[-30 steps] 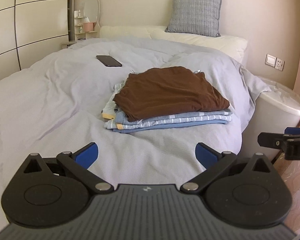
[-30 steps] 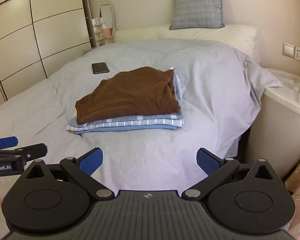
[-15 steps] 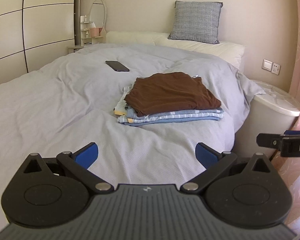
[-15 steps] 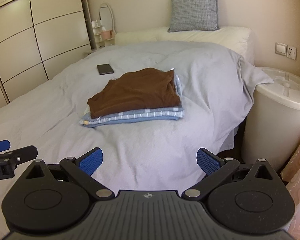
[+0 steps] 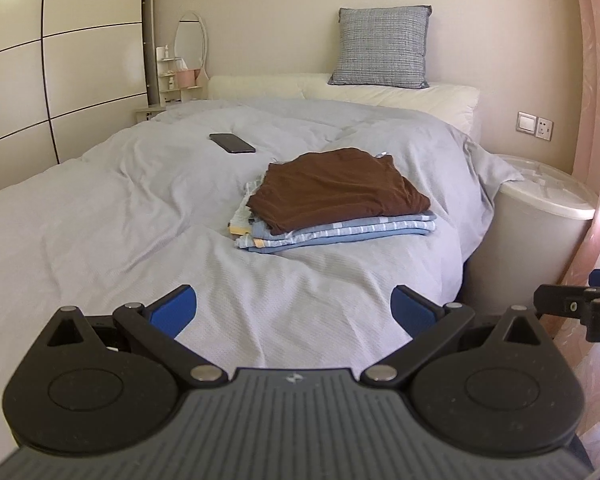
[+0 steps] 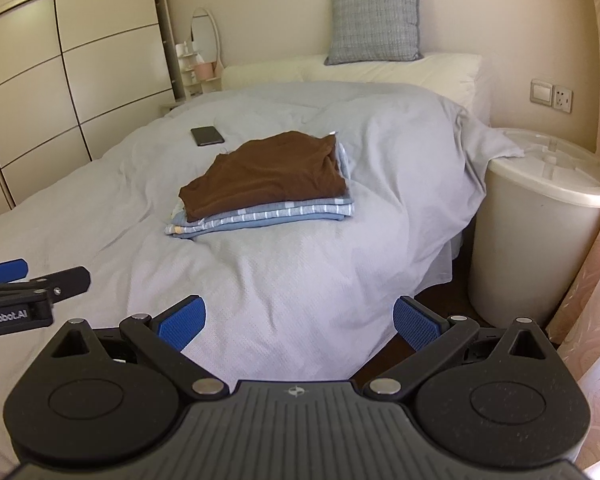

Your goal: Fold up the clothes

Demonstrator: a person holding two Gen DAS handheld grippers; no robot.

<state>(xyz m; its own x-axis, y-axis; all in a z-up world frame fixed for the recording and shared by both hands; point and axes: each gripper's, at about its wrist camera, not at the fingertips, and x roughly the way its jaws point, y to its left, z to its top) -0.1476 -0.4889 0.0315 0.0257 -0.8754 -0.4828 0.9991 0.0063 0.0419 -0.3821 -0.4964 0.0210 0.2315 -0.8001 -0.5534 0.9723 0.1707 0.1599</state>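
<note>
Held level over the bed (image 5: 100, 216), well short of the folded stack (image 5: 336, 204): left gripper (image 5: 294, 308), right gripper (image 6: 300, 318), fingers spread wide, empty.

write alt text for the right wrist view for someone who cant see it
A folded brown garment tops a neat stack of folded blue striped clothes on a bed with a pale grey duvet. The open right gripper fills the foreground, holding nothing, with a black phone beyond the stack and a round cream bin beside the bed.
</note>
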